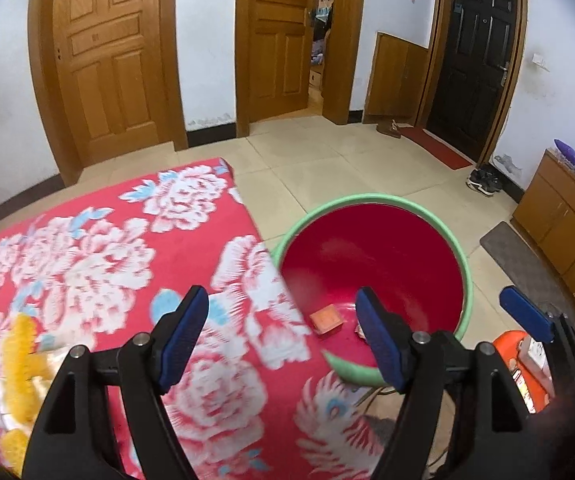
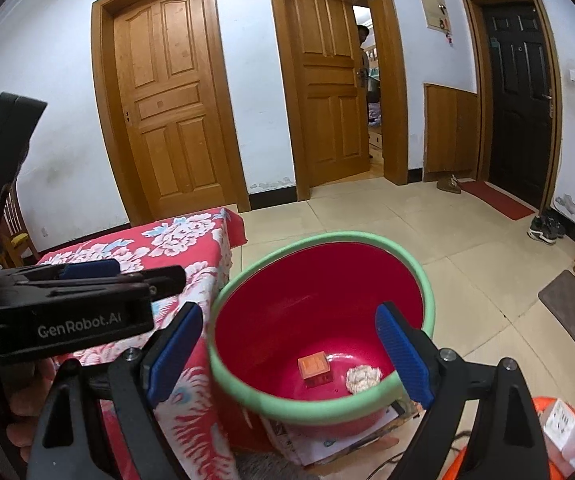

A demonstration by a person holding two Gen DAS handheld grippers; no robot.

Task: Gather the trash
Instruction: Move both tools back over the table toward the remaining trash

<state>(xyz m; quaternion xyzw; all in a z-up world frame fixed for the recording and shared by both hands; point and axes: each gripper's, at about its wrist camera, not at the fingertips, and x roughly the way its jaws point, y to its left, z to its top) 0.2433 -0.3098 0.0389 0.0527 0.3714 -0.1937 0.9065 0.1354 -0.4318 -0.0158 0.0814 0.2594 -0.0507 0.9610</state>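
Where cloth [image 1: 107, 264] ends: basin [image 2: 427, 280] (perhaps crumpled paper [image 2: 362, 378] inside), orange box [image 2: 313, 365].

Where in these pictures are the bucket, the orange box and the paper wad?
bucket [image 2: 247, 398]: right wrist view, on its green near rim.
orange box [image 2: 313, 365]: right wrist view, on its top face.
paper wad [image 2: 362, 377]: right wrist view, on its middle.
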